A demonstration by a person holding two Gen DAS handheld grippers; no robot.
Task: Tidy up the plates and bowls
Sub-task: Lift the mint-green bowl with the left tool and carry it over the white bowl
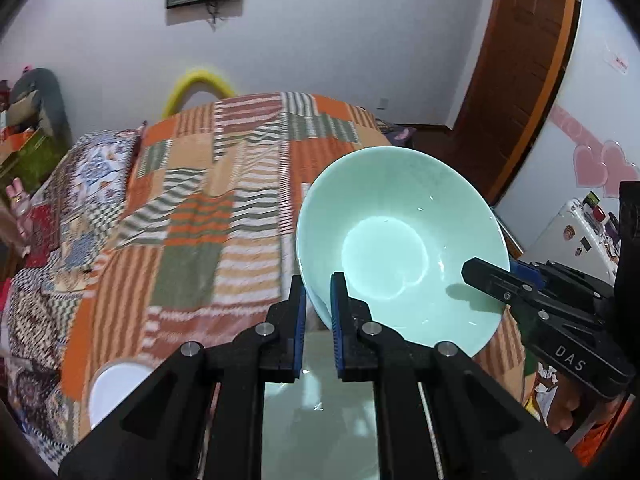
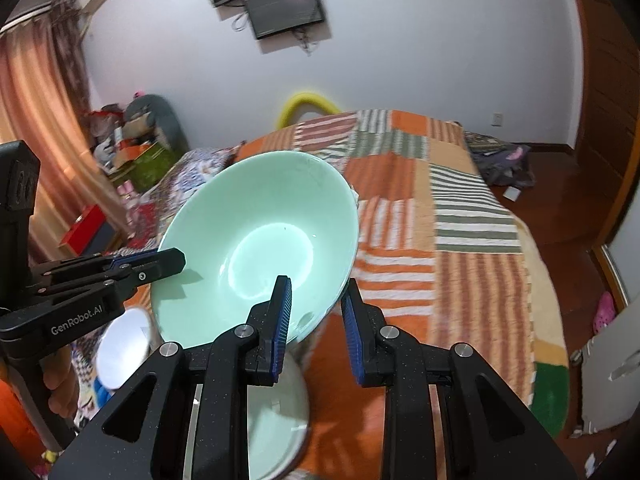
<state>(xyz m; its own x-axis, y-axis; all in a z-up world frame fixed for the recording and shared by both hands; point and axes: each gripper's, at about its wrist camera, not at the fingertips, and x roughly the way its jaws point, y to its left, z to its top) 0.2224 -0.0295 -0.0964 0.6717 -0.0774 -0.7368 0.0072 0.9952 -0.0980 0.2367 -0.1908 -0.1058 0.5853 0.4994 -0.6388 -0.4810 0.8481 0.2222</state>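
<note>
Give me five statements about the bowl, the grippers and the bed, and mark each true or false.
1. Both grippers clamp the rim of the green bowl. True: the left gripper and the right gripper each pinch its edge, on opposite sides.
2. The bowl is full of food. False: it is empty.
3. The bowl rests flat on the bed. False: it is held tilted above the patchwork blanket.
4. A small white dish shows below the left gripper. True.
5. The blanket is plain blue. False: it is striped orange, green and white patches.
</note>
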